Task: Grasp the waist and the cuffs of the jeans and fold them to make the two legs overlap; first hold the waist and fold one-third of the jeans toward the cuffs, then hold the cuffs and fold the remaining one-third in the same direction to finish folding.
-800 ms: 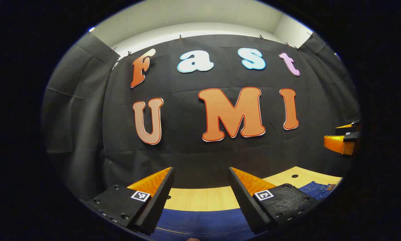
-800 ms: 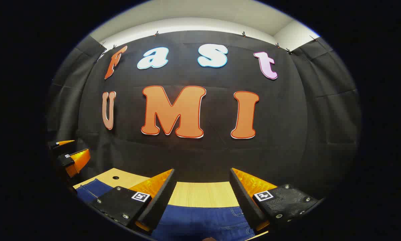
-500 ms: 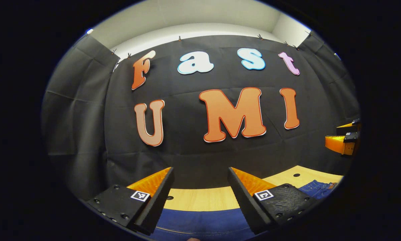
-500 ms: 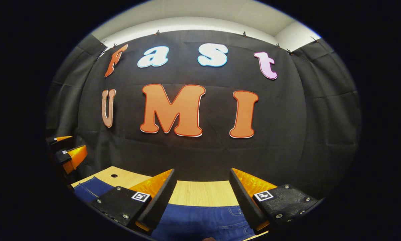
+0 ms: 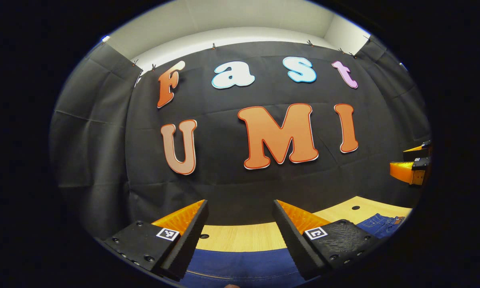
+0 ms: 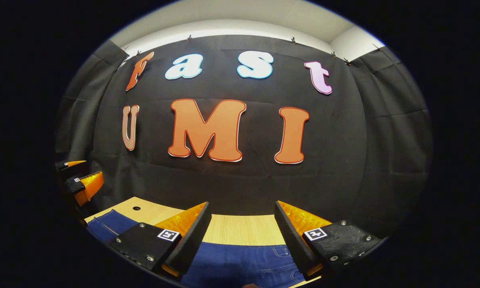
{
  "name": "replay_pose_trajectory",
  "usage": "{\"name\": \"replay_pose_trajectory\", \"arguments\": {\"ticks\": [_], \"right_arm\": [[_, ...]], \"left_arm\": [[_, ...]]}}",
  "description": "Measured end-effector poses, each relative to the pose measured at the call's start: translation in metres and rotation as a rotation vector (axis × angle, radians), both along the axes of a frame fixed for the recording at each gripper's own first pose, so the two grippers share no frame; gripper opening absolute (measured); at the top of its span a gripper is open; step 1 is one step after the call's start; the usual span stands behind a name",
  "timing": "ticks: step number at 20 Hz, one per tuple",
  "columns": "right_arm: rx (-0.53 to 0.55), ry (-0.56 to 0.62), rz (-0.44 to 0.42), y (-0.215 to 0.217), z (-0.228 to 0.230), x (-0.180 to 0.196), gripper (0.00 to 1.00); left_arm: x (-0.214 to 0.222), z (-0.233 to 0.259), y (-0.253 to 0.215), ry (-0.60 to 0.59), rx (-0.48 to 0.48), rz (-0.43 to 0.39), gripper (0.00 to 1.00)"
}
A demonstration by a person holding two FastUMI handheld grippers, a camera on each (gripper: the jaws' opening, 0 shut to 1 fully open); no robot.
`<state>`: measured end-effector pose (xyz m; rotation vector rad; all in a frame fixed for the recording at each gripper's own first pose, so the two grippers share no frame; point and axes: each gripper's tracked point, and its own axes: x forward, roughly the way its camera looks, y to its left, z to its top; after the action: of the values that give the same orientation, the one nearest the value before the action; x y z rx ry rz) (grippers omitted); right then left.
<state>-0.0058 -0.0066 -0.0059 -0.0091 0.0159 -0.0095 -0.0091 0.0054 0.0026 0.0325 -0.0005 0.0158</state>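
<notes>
Dark blue jeans (image 5: 244, 266) lie flat on a light wooden table (image 5: 240, 238). Below my left gripper (image 5: 240, 205) is a plain stretch of denim with a seam line. That gripper is open, with nothing between its fingers. In the right gripper view, a part of the jeans (image 6: 240, 264) with pocket stitching lies under my right gripper (image 6: 243, 206), which is also open and holds nothing. Each gripper shows at the edge of the other's view: the right gripper (image 5: 412, 168) and the left gripper (image 6: 79, 180). Both hover a little above the cloth.
The black cloth wall stands close behind the table's far edge. Small round holes (image 5: 355, 207) (image 6: 136, 208) mark the tabletop. More denim (image 5: 378, 224) with a brown patch shows at the right of the left gripper view. Bare wood runs between the jeans and the wall.
Both views have drifted only slightly, with a bit more denim showing under the right gripper. Both grippers stay open and nothing has been taken hold of.
</notes>
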Motion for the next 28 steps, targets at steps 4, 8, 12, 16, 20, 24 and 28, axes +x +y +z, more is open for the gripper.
{"name": "replay_pose_trajectory", "arguments": {"ticks": [4, 8, 12, 16, 20, 24, 28], "right_arm": [[0.003, 0.015, -0.023, -0.011, -0.005, 0.003, 0.97], [0.029, 0.049, -0.035, -0.024, -0.016, 0.006, 0.97], [0.037, 0.128, -0.084, -0.047, -0.046, 0.008, 0.98], [0.004, 0.179, -0.113, -0.066, -0.067, 0.007, 0.97], [0.083, 0.294, -0.136, -0.082, -0.108, 0.005, 0.97], [0.246, 0.492, -0.169, -0.098, -0.163, -0.004, 0.98], [0.346, 0.549, -0.233, -0.122, -0.189, -0.01, 0.98]], "left_arm": [[0.0, 0.003, 0.012, -0.006, 0.01, 0.017, 1.0], [0.0, -0.007, 0.035, 0.019, -0.012, 0.051, 0.98], [0.002, -0.039, 0.069, 0.118, -0.094, 0.108, 1.0], [-0.004, -0.069, 0.105, 0.199, -0.142, 0.171, 0.98], [-0.018, -0.109, 0.135, 0.315, -0.202, 0.219, 0.98], [-0.03, -0.154, 0.154, 0.447, -0.292, 0.248, 0.97], [-0.041, -0.187, 0.173, 0.529, -0.351, 0.283, 0.97]]}}
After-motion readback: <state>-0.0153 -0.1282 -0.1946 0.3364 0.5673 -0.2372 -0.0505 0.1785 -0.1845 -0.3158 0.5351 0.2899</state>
